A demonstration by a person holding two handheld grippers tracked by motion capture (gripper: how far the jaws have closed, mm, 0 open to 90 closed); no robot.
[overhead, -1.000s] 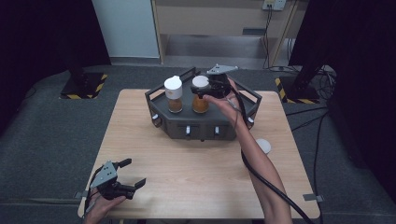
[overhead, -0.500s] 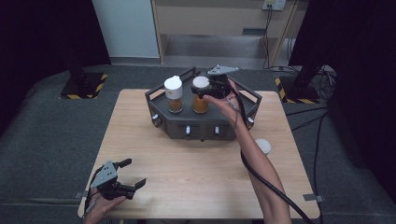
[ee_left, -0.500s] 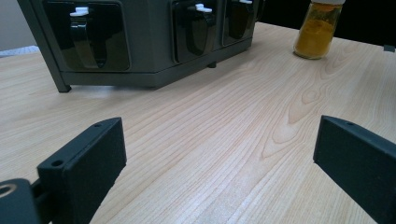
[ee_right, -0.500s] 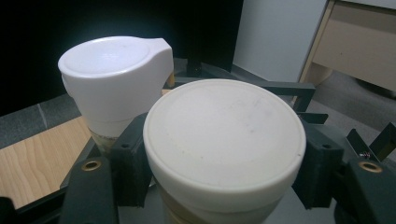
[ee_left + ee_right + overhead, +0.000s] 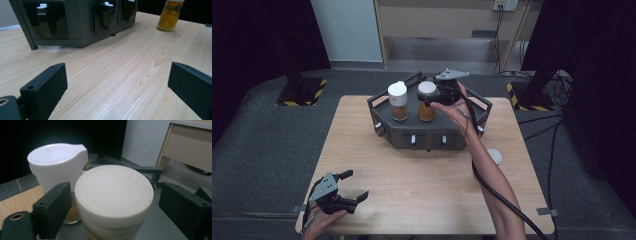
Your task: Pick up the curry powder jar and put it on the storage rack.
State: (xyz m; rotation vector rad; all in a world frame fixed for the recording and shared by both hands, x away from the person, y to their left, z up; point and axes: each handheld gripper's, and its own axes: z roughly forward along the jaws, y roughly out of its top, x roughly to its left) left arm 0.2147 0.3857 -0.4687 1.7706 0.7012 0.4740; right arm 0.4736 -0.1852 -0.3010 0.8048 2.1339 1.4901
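Note:
Two spice jars stand on top of a dark grey rack point(image 5: 427, 134). The left jar point(image 5: 397, 100) has a white flip cap point(image 5: 57, 162). The right jar point(image 5: 427, 109) holds amber powder under a round cream cap point(image 5: 113, 187). My right gripper point(image 5: 430, 96) reaches in from the right at cap height. Its jaws have just been opening and now stand open on either side of that cap point(image 5: 112, 200), with a gap showing at the right jaw. My left gripper point(image 5: 355, 185) rests open near the table's front left corner, with bare wood between its jaws point(image 5: 117, 85).
The rack's front point(image 5: 75, 22) has several dark compartments with small white tabs. A jar of yellow powder point(image 5: 171, 15) stands on the table to the rack's right, and a white round top point(image 5: 494, 156) shows there from above. A black cable point(image 5: 497, 195) trails along the right forearm.
Both hands have kept their places. The right gripper's jaws look slightly wider around the cream cap than before.

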